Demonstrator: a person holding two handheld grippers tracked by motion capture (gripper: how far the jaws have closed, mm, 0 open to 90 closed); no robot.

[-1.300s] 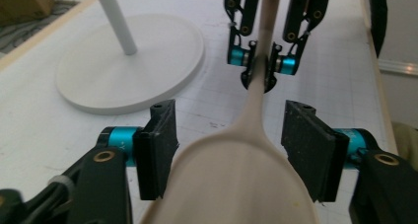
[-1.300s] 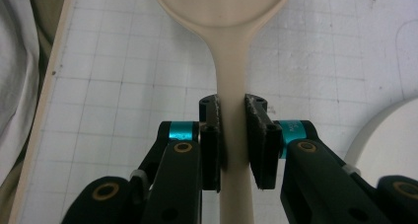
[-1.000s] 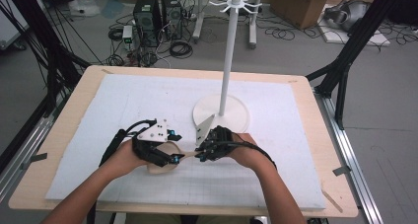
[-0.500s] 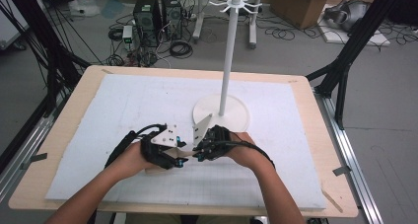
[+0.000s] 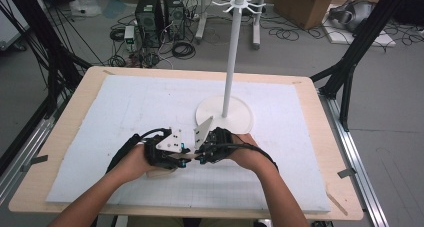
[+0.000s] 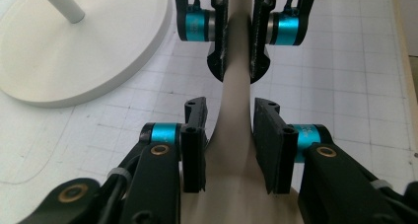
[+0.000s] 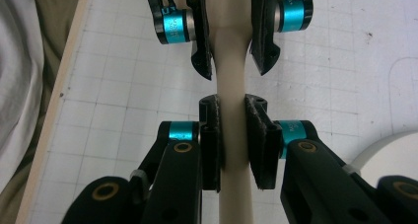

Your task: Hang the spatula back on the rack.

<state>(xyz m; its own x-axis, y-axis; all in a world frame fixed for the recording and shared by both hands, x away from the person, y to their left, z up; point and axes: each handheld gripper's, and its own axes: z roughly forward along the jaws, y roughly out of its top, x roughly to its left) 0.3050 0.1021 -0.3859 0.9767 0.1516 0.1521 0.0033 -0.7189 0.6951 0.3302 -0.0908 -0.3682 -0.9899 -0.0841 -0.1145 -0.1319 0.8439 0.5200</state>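
Beige, smooth and slender: a spoon-like utensil (image 6: 235,135) is held between both claws, lying roughly level just above the white gridded mat (image 5: 125,117). Its exact kind is hard to tell; it widens toward the left claw and narrows to a thin handle toward the right one.

Left claw (image 6: 229,145): jaws set on either side of the wider part, close against it, with a sliver of gap showing on one side. In the right gripper view the same claw (image 7: 231,41) faces in from the top of frame.

Right claw (image 7: 231,145): jaws clamped on the narrow handle (image 7: 231,86), pads pressed to both sides. In the left gripper view it (image 6: 239,46) pinches the handle from the far end.

High view: left claw (image 5: 172,154) and right claw (image 5: 207,147) meet tip to tip, a hand behind each, near the front edge of the tabletop (image 5: 65,137).

Just beyond the right claw stands a white stand (image 5: 230,62) on a round base (image 5: 240,119), hooked arms at its top. Cables and computer cases lie on the floor (image 5: 300,52) past the tabletop.
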